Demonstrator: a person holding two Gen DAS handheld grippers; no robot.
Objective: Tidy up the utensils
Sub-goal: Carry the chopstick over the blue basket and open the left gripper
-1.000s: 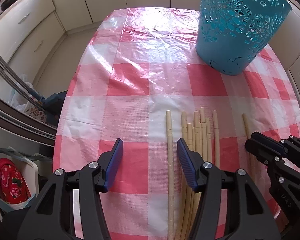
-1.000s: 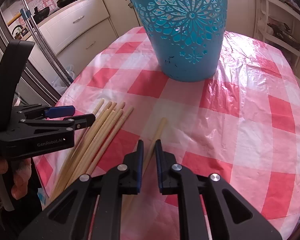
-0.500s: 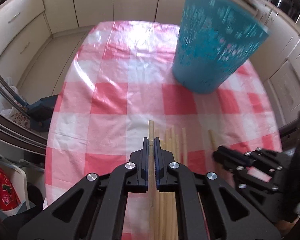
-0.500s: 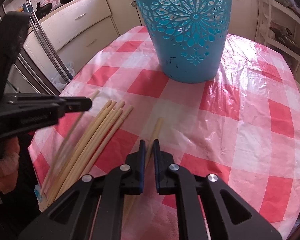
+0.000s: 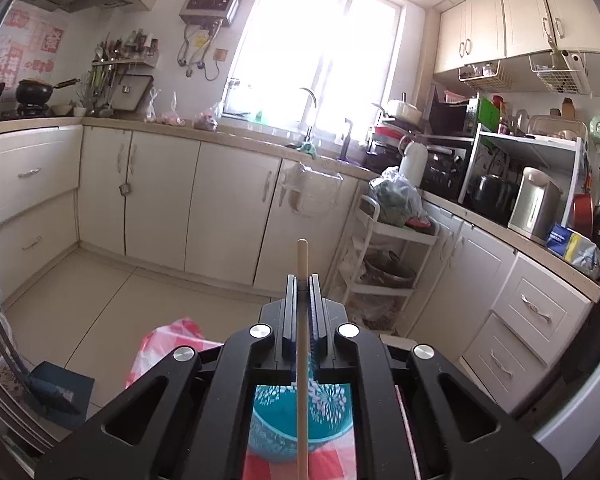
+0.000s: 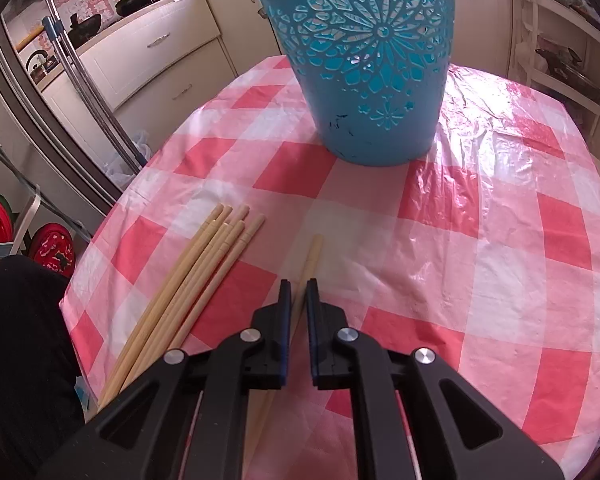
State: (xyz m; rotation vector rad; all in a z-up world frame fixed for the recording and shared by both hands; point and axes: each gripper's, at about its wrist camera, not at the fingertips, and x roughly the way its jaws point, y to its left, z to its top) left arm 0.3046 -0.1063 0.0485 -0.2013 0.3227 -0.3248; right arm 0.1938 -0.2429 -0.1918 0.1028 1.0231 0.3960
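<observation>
My left gripper is shut on one pale wooden chopstick, raised in the air and pointing nearly level at the kitchen cabinets. The stick's tip pokes out past the fingers. Under it, through the gripper frame, shows the blue cut-out basket. In the right wrist view my right gripper sits low over the red-and-white checked tablecloth, shut on a single chopstick that still lies on the cloth. A bundle of several chopsticks lies to its left. The basket stands upright behind them.
A person's dark-clothed leg is at the table's near-left edge. A fridge with long handles stands left of the table. Cream cabinets and a white trolley line the far wall, with tiled floor between.
The left gripper shut on one chopstick from the bundle, lifted it high and tilted up, leaving the right wrist view. The right gripper stayed put, its jaws narrowing slightly on the lone chopstick.
</observation>
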